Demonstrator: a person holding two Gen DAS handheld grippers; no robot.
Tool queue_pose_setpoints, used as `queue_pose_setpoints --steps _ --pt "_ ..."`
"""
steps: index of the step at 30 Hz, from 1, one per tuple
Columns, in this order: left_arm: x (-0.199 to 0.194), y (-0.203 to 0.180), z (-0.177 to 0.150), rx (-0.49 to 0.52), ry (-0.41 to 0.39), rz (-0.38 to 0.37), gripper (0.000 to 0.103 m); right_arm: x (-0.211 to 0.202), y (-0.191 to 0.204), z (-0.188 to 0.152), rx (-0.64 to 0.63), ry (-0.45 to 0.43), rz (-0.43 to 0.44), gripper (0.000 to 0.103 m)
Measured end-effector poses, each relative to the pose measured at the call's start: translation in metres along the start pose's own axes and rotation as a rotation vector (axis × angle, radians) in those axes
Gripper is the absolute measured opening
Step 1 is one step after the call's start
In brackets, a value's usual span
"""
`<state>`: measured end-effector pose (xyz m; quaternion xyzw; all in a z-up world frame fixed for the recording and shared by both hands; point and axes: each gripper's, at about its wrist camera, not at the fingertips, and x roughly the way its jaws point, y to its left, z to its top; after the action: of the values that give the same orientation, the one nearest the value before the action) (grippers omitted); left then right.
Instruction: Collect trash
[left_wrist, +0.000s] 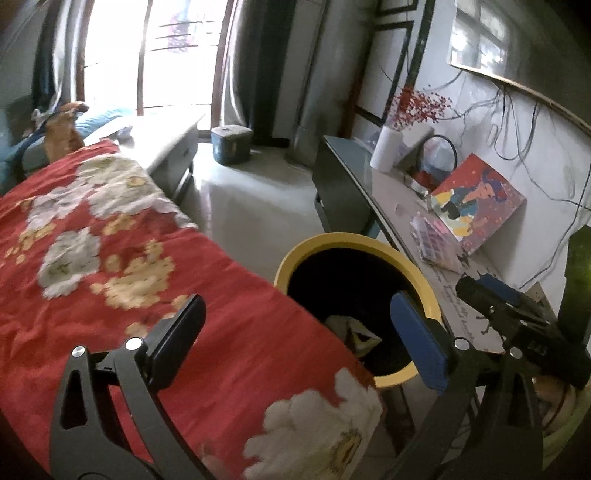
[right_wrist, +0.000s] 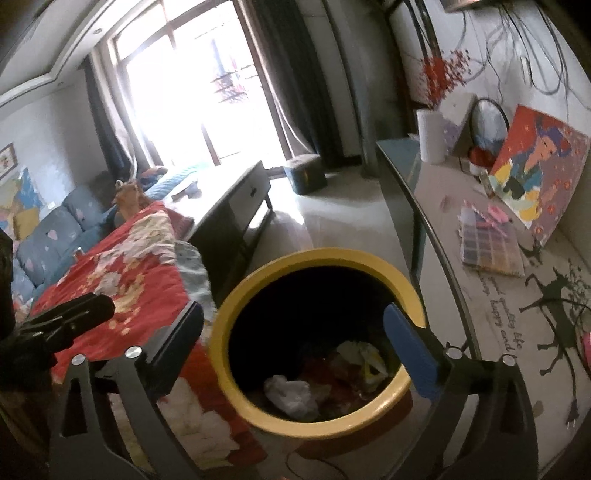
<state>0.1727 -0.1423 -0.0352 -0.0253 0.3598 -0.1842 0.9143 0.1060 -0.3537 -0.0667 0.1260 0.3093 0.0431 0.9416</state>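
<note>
A yellow-rimmed bin (left_wrist: 406, 258) (right_wrist: 236, 295) with a dark inside stands between the red flowered blanket and the desk. Crumpled white paper (right_wrist: 290, 393) and other scraps (right_wrist: 364, 356) lie at its bottom; one pale scrap (left_wrist: 354, 332) shows in the left wrist view. My left gripper (left_wrist: 299, 339) hangs open above the blanket's edge and the bin, nothing between its fingers. My right gripper (right_wrist: 295, 347) is open over the bin's mouth, also empty. The right gripper's body (left_wrist: 517, 317) shows at the right of the left wrist view; the left gripper's body (right_wrist: 59, 325) shows at the left of the right wrist view.
The red flowered blanket (left_wrist: 110, 258) covers a seat on the left. A desk (right_wrist: 498, 295) on the right carries a painted canvas (right_wrist: 535, 166), a bead box (right_wrist: 487, 247), a paper roll (right_wrist: 430, 134) and cables. A low cabinet (right_wrist: 236, 199) and a small box (left_wrist: 231, 144) stand near the window.
</note>
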Motion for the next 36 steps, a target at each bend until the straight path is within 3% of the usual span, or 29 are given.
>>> queue_pose_setpoints --steps 10,22,32,36 --pt "-0.054 0.024 -0.03 -0.028 -0.07 0.065 0.092 -0.026 0.055 -0.011 -0.109 -0.067 0.043 0.096" --pt "-0.113 0.054 -0.075 -0.088 -0.224 0.232 0.092 -0.063 0.103 -0.04 -0.202 -0.3 0.058 0.096" --pt "-0.137 0.054 -0.087 -0.084 -0.31 0.272 0.092 -0.083 0.12 -0.054 -0.239 -0.397 0.079 0.096" --pt "-0.141 0.055 -0.088 -0.085 -0.328 0.269 0.092 -0.084 0.122 -0.057 -0.242 -0.398 0.079 0.097"
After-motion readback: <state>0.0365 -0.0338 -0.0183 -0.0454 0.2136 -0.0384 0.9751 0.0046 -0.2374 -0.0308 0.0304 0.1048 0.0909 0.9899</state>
